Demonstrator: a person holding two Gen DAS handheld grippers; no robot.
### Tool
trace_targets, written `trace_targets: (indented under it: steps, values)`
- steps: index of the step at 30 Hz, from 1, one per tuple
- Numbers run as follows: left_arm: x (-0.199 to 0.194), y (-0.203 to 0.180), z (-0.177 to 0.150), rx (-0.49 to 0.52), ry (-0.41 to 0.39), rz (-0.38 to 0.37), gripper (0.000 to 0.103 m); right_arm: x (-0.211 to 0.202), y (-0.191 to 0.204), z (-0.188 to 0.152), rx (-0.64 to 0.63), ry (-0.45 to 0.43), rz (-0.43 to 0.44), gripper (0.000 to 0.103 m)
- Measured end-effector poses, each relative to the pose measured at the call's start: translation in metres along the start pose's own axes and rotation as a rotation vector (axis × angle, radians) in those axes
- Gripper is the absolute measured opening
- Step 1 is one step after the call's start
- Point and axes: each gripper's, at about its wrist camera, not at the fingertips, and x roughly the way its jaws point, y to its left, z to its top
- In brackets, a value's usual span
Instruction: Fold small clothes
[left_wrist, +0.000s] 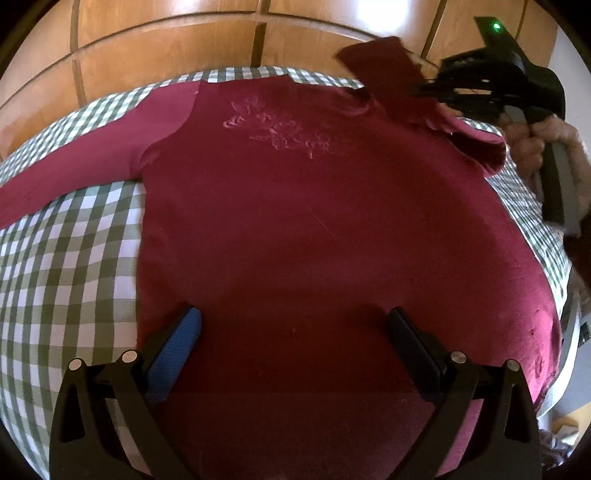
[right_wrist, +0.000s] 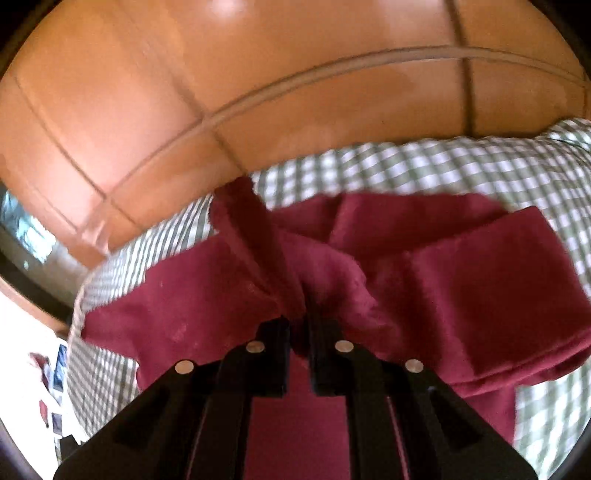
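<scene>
A dark red long-sleeved top (left_wrist: 295, 221) with a raised pattern on the chest lies flat on a green-and-white checked cloth (left_wrist: 66, 258). My left gripper (left_wrist: 295, 325) is open and empty, hovering over the top's lower hem. My right gripper (left_wrist: 428, 86) is at the far right, shut on the top's right sleeve (left_wrist: 384, 74) and lifting it off the cloth. In the right wrist view the jaws (right_wrist: 297, 328) pinch the bunched red sleeve (right_wrist: 258, 236), with the rest of the top (right_wrist: 461, 280) spread beyond.
A wooden panelled wall (left_wrist: 184, 37) rises behind the cloth's far edge. The top's left sleeve (left_wrist: 74, 166) lies stretched out to the left. The table's right edge (left_wrist: 565, 332) drops off near the person's hand (left_wrist: 532, 147).
</scene>
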Motion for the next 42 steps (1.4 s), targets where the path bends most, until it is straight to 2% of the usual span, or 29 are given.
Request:
trace_targets:
  steps: [1, 3, 5, 7, 8, 9, 11, 13, 16, 17, 20, 26, 28, 29, 30, 31, 33, 38, 42]
  values:
    - [-0.001, 0.001, 0.004, -0.014, 0.008, -0.005, 0.099, 0.005, 0.002, 0.0, -0.007, 0.004, -0.003, 0.018]
    - [-0.007, 0.006, 0.012, -0.06, -0.006, -0.023, 0.099, 0.006, 0.007, -0.005, -0.017, 0.003, 0.007, 0.041]
    - [-0.014, 0.011, 0.02, -0.102, -0.035, -0.053, 0.099, -0.007, 0.009, -0.01, -0.023, -0.025, 0.01, 0.058]
    - [-0.017, 0.016, 0.029, -0.13, -0.049, -0.081, 0.099, -0.024, 0.003, -0.019, -0.022, -0.058, 0.034, 0.066]
    - [-0.017, 0.017, 0.034, -0.139, -0.049, -0.092, 0.099, -0.034, -0.001, -0.023, -0.017, -0.071, 0.044, 0.075]
    - [-0.015, 0.017, 0.041, -0.151, -0.051, -0.102, 0.099, -0.04, -0.002, -0.029, -0.012, -0.083, 0.047, 0.079]
    - [-0.012, 0.017, 0.052, -0.156, -0.057, -0.111, 0.099, -0.055, -0.013, -0.044, -0.004, -0.093, 0.052, 0.08]
    - [-0.004, 0.014, 0.068, -0.161, -0.012, -0.133, 0.099, -0.067, -0.032, -0.065, 0.03, -0.083, 0.061, 0.081]
    - [0.01, 0.013, 0.089, -0.225, 0.013, -0.163, 0.099, -0.071, -0.05, -0.09, 0.057, -0.068, 0.03, 0.081]
    - [0.016, 0.012, 0.099, -0.248, 0.007, -0.175, 0.098, -0.072, -0.057, -0.1, 0.063, -0.064, 0.005, 0.081]
    - [0.036, 0.003, 0.126, -0.273, 0.022, -0.182, 0.075, -0.068, -0.069, -0.117, 0.082, -0.054, -0.026, 0.081]
    - [0.079, -0.019, 0.17, -0.291, 0.078, -0.201, 0.074, -0.064, -0.081, -0.136, 0.106, -0.093, -0.021, 0.082]
    - [0.095, -0.03, 0.181, -0.277, 0.1, -0.218, 0.062, -0.066, -0.083, -0.136, 0.115, -0.101, -0.007, 0.082]
    - [0.099, -0.033, 0.183, -0.258, 0.107, -0.208, 0.041, -0.067, -0.086, -0.136, 0.122, -0.102, 0.001, 0.082]
    - [0.103, -0.038, 0.186, -0.237, 0.116, -0.19, 0.017, -0.069, -0.088, -0.137, 0.131, -0.103, 0.011, 0.082]
    - [0.106, -0.041, 0.189, -0.226, 0.118, -0.188, 0.01, -0.071, -0.09, -0.136, 0.137, -0.105, 0.017, 0.082]
    - [0.095, -0.041, 0.197, -0.237, 0.06, -0.209, 0.01, -0.076, -0.094, -0.133, 0.158, -0.123, 0.024, 0.082]
    - [0.037, -0.025, 0.22, -0.279, -0.113, -0.286, 0.01, -0.081, -0.118, -0.118, 0.289, -0.175, 0.056, 0.082]
    - [0.004, -0.01, 0.224, -0.269, -0.188, -0.272, 0.01, -0.084, -0.122, -0.111, 0.323, -0.2, 0.063, 0.082]
